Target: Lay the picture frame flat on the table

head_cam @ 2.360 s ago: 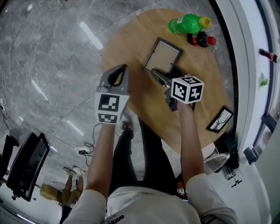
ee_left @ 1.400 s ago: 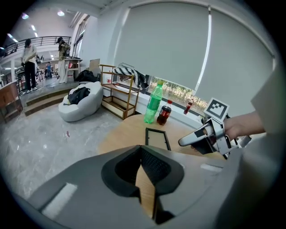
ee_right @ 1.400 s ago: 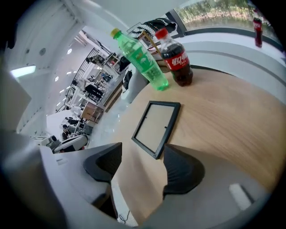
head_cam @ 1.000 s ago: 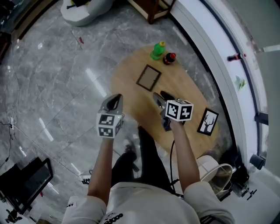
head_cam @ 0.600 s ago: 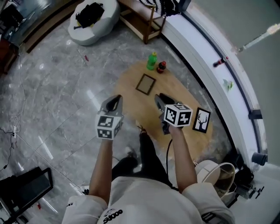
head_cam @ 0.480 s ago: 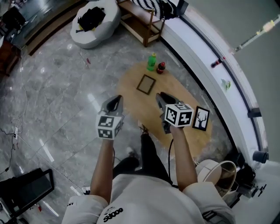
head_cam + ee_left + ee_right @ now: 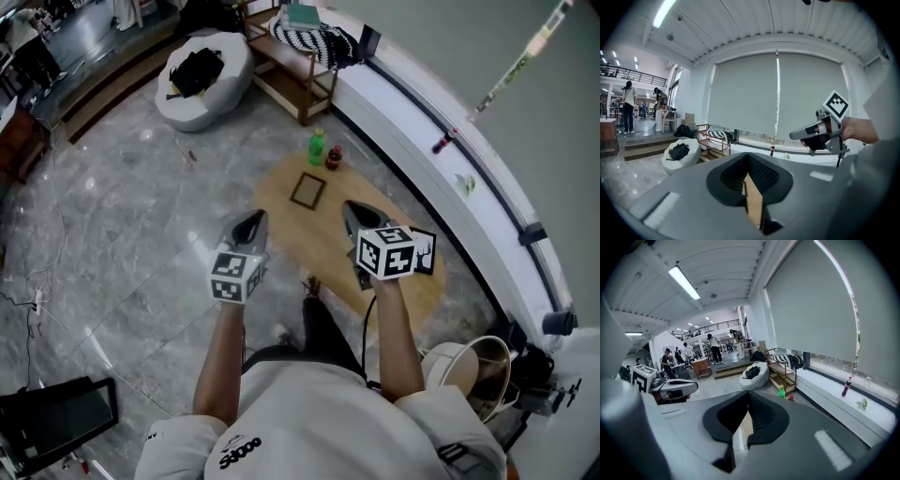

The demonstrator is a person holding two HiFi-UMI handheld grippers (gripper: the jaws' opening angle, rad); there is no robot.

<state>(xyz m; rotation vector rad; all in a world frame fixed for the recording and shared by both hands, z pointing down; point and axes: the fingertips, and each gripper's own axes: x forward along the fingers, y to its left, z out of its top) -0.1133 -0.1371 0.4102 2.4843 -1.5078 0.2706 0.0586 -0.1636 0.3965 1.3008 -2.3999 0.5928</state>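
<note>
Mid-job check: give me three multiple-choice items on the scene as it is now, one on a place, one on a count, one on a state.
1. Where is the plain picture frame?
A. On the table, towards its far end.
B. On the window ledge.
C. On the floor.
2. How many bottles stand on the table?
A. One.
B. Two.
C. Four.
3. How do the right gripper's jaws stand?
A. Wide apart.
B. Clamped on a frame.
C. Together, nothing between.

1 A: the head view shows it on the wood.
2 B: a green bottle and a red-capped bottle.
3 C: its own view shows them meeting, empty.
</note>
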